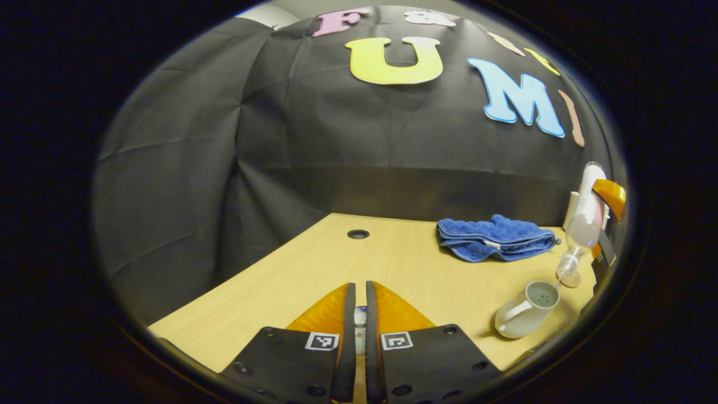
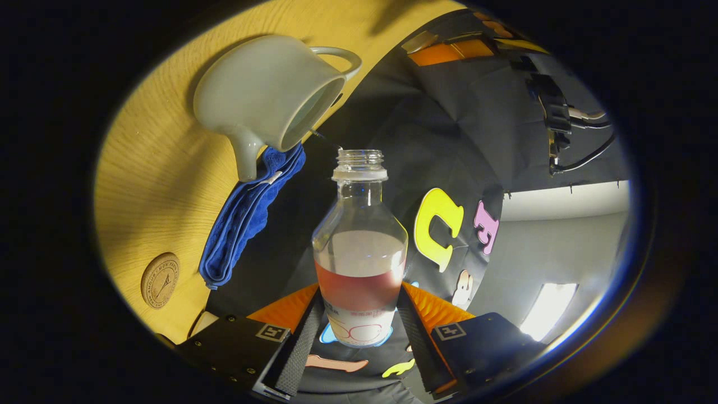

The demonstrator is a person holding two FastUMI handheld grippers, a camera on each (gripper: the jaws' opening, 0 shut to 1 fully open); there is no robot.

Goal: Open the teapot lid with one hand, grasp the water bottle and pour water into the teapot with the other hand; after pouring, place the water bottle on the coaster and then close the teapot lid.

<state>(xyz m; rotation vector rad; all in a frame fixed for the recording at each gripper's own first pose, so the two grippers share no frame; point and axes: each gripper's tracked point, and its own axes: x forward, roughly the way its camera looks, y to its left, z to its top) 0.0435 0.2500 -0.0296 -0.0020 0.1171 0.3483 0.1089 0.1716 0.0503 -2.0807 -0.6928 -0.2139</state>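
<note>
The right tool (image 2: 359,331) is gripping the tipped water bottle (image 2: 359,247) with its mouth at the open teapot (image 2: 269,90) on the counter (image 1: 314,264), while the left tool (image 1: 360,320) is pinching the small lid knob (image 1: 360,317), near a blue towel (image 1: 493,238).

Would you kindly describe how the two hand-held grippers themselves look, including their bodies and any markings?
Each hand-held gripper, left and right, has two flat black body plates fastened with small screws. Each plate carries a small square black-and-white marker tag near its inner edge. Ribbed orange wedge-shaped pieces sit ahead of the plates, backing the two long fingers.
</note>
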